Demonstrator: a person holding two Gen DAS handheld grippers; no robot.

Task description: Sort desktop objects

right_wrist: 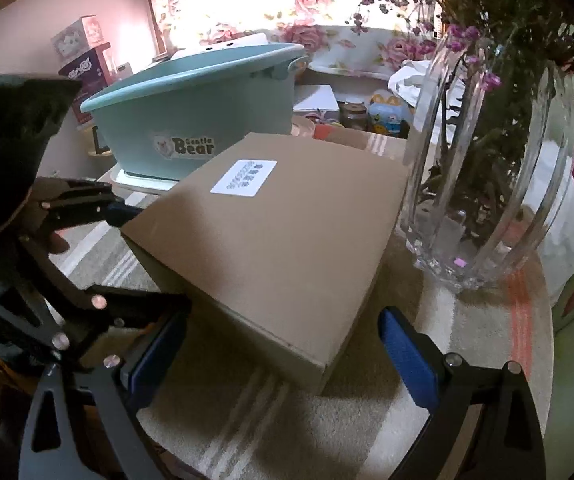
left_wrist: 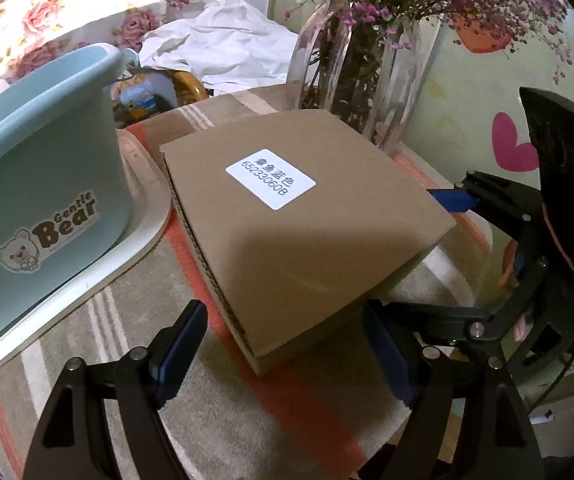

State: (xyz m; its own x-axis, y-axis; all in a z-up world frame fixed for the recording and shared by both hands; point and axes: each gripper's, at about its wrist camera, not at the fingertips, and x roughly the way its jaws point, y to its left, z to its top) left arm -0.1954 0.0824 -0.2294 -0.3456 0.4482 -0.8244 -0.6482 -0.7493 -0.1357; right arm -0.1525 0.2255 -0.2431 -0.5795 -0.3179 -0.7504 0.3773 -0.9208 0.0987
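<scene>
A flat brown cardboard box (left_wrist: 307,248) with a white printed label (left_wrist: 271,178) lies on the striped tablecloth (left_wrist: 215,420). My left gripper (left_wrist: 283,356) is open, and the box's near corner sits between its blue pads without touching them. In the right wrist view the box (right_wrist: 287,248) fills the middle. My right gripper (right_wrist: 283,360) is also open and straddles another corner of the box. The right gripper (left_wrist: 403,252) reaches in from the right in the left wrist view. The left gripper (right_wrist: 159,256) shows at the box's left side in the right wrist view.
A teal "Gentle Bear" tub (left_wrist: 47,160) (right_wrist: 191,120) stands on a white tray (left_wrist: 143,240) just left of the box. A tall glass vase (left_wrist: 395,80) (right_wrist: 487,200) of purple dried flowers stands close on the right. Crumpled white cloth (left_wrist: 223,48) lies behind the table.
</scene>
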